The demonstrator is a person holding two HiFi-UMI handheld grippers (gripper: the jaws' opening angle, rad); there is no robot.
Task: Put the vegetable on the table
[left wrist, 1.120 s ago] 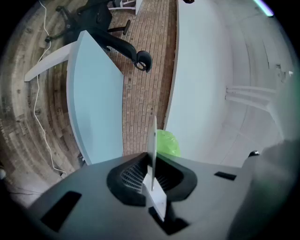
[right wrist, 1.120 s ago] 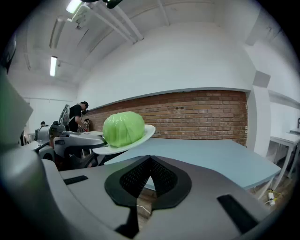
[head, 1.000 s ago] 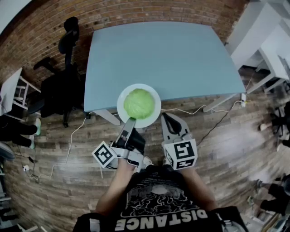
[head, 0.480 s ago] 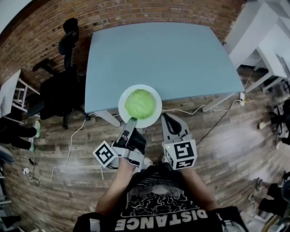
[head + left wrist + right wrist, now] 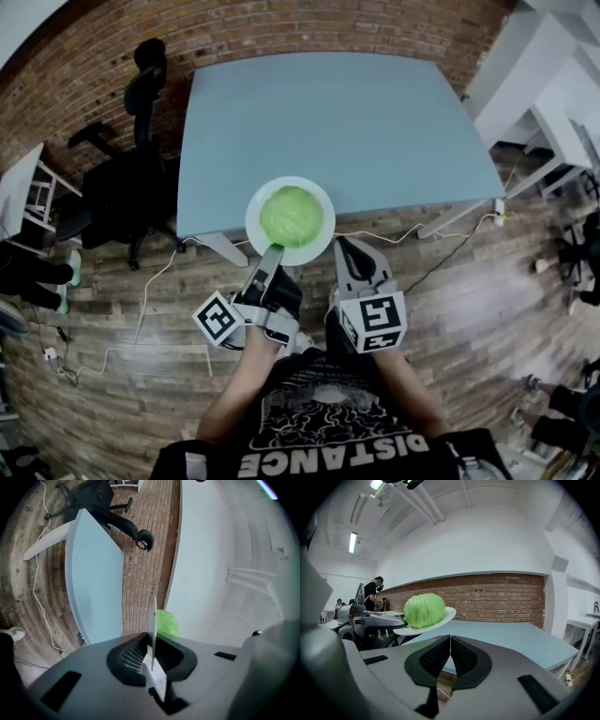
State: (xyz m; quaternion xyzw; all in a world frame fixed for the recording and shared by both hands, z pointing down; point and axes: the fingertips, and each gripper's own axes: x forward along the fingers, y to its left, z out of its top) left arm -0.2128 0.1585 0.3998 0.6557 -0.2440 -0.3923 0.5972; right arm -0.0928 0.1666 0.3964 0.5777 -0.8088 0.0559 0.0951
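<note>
A green cabbage [image 5: 291,215] lies on a white plate [image 5: 255,222] held in the air over the near edge of the light blue table [image 5: 375,122]. My left gripper [image 5: 274,251] is shut on the plate's near rim; in the left gripper view the plate [image 5: 153,620] stands edge-on between the jaws with the cabbage [image 5: 167,623] behind it. My right gripper [image 5: 345,247] hangs shut and empty just right of the plate, above the floor. Its own view shows the cabbage [image 5: 424,610] and the plate [image 5: 443,616] off to the left, and the jaws [image 5: 450,641] pressed together.
A black office chair [image 5: 131,178] stands left of the table. Cables [image 5: 159,272] run across the wooden floor near the table legs. White tables [image 5: 562,103] stand at the right. A brick wall lies beyond the table. A person [image 5: 371,592] stands far off in the right gripper view.
The plate with the cabbage has shifted very slightly right and up in the head view. Both grippers keep their hold and pose.
</note>
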